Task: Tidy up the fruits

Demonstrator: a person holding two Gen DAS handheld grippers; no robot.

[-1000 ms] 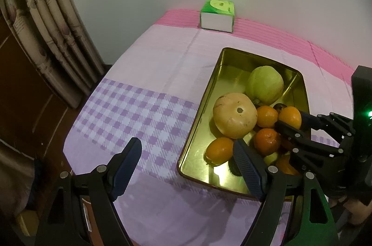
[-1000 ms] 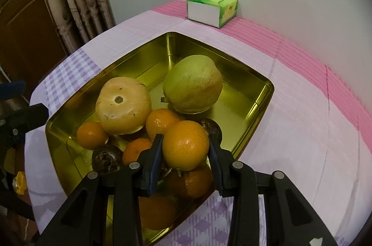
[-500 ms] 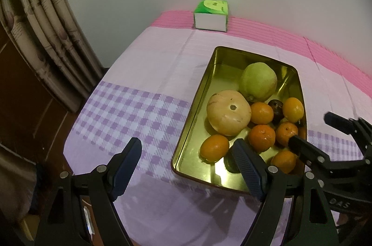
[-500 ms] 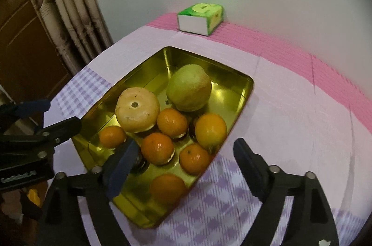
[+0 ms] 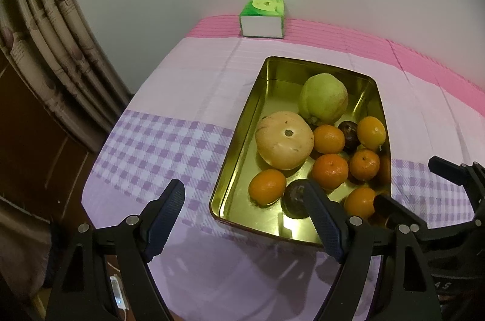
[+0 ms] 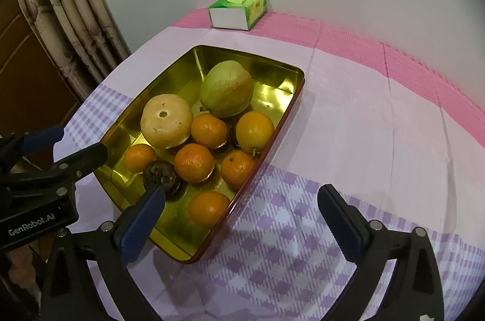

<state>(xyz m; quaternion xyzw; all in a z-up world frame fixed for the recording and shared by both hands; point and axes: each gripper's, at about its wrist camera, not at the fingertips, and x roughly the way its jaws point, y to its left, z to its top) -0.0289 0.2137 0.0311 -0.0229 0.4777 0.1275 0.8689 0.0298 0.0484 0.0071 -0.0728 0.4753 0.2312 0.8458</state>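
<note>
Released since the earlier frame, the yellow-orange citrus [image 6: 254,130] now rests in the gold tray [image 6: 298,72] at 3 o'clock of the pile; right gripper [image 6: 241,211] jaws have just been opening, nothing between them. Left gripper [image 5: 242,208] stands released, empty, at the tray's 7 o'clock corner. Judgement: fruit is light, firm, round, apt to roll; take across its widest middle.
</note>
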